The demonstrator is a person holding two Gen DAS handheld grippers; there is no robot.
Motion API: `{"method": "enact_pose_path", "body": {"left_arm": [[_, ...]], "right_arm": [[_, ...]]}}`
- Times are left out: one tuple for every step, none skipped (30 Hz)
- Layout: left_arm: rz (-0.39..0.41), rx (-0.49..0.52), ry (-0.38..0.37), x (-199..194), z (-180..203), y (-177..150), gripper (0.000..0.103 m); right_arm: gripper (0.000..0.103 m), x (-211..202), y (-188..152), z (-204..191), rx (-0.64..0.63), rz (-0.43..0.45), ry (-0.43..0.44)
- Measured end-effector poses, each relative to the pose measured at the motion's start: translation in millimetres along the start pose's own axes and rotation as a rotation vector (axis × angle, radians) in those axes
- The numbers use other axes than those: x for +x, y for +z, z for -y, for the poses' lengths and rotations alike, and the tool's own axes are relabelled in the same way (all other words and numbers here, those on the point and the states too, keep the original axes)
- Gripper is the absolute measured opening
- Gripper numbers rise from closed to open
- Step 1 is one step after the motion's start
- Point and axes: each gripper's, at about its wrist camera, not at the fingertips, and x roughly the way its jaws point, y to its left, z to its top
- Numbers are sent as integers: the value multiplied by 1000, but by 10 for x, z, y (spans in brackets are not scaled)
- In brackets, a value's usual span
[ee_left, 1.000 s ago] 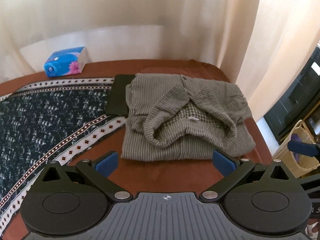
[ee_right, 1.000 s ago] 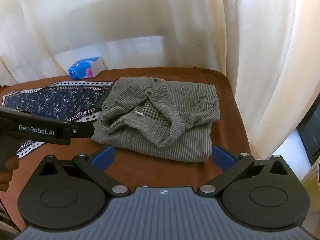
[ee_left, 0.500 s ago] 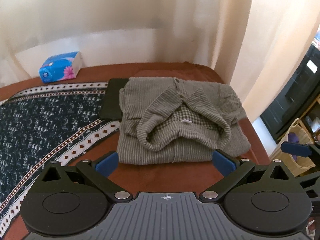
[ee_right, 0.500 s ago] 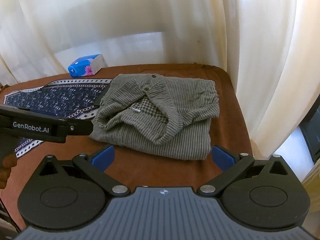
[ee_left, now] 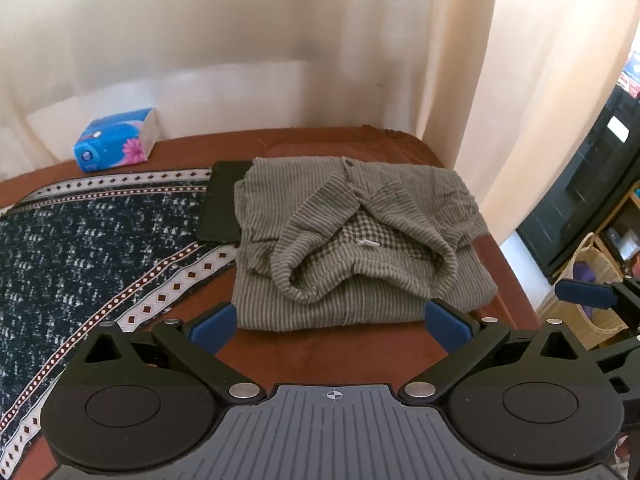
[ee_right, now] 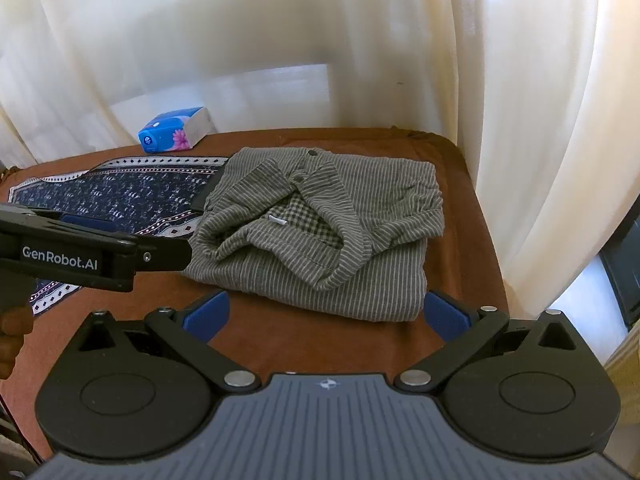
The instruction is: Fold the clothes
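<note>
A grey striped shirt (ee_left: 360, 240) (ee_right: 320, 228) lies folded into a rough rectangle on the brown table cover, collar up, with a checked inner lining and a small white tag showing. My left gripper (ee_left: 331, 322) hovers open just short of the shirt's near edge, with nothing between its blue pads. My right gripper (ee_right: 326, 312) is open too, off the shirt's near right corner and holding nothing. The left gripper's black body (ee_right: 92, 256) crosses the left of the right wrist view, with a hand (ee_right: 12, 336) below it.
A blue tissue pack (ee_left: 116, 138) (ee_right: 176, 130) sits at the back by the cream curtain. A dark patterned cloth (ee_left: 80, 248) covers the table's left. A flat black object (ee_left: 222, 208) lies partly under the shirt. A wicker basket (ee_left: 592, 284) stands past the table's right edge.
Both grippers have drawn back slightly from the shirt and stayed open. The shirt has not moved.
</note>
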Motion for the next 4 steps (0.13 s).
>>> {"method": "enact_pose_path", "body": {"left_arm": [[0,0,0,1,1,1,103],[0,2,-1,0,4,-1,103],[0,5,-1,-1,6,-2,103],[1,8,-2,-3,11,-5,103]], "right_arm": [[103,-1,0,-2,0,0,-1],[103,-3,0,-5,-1,0,-1],[103,-4,0,-7,-1,-1,-2],[103,-6,-1,-9,-2,-1,-3]]}}
